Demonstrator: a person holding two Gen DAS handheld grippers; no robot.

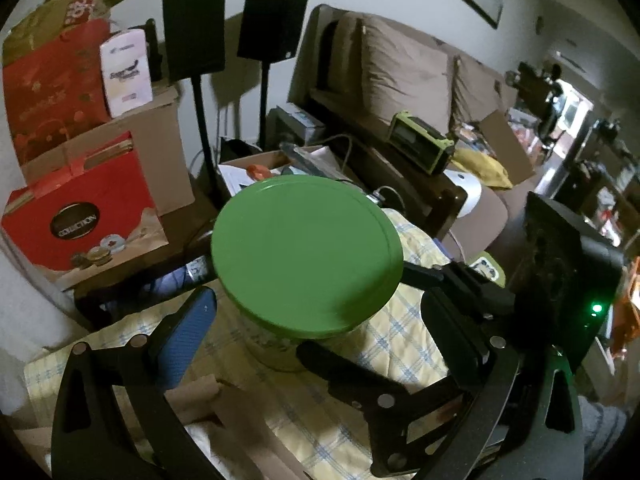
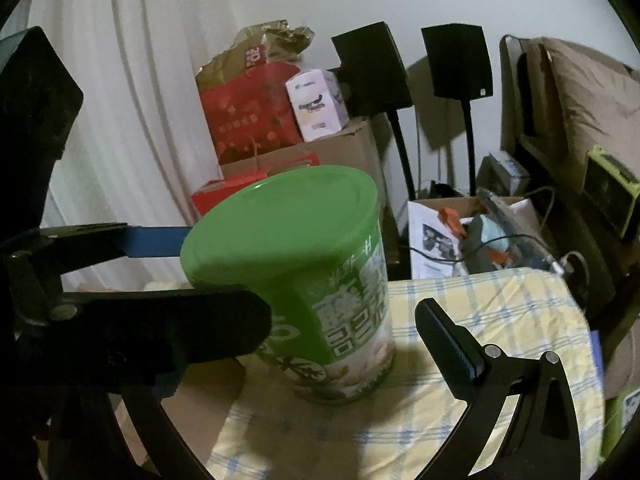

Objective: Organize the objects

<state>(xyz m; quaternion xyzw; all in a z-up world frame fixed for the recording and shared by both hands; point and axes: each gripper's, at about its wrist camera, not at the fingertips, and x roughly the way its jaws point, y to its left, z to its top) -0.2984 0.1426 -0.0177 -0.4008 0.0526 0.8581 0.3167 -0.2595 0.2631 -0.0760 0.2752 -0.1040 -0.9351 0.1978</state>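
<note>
A round can with a green lid (image 1: pixel 306 254) and a green printed label (image 2: pixel 320 280) stands upright on a yellow checked cloth (image 2: pixel 500 320). My left gripper (image 1: pixel 316 324) is open, its blue-padded finger (image 1: pixel 184 336) left of the can and its black finger (image 1: pixel 452 320) right of it; whether they touch the can I cannot tell. My right gripper (image 2: pixel 344 336) is open just in front of the can, its right finger (image 2: pixel 448 344) clear of the can. The left gripper's fingers also cross the right wrist view (image 2: pixel 160 242).
Red gift boxes (image 1: pixel 80 224) and cardboard cartons (image 1: pixel 156 148) stack at the left. Two black speakers on stands (image 1: pixel 196 28) are behind. An open box of papers (image 2: pixel 460 228) and a sofa with cushions (image 1: pixel 404 76) lie right. Flat cardboard (image 1: pixel 224 412) lies nearby.
</note>
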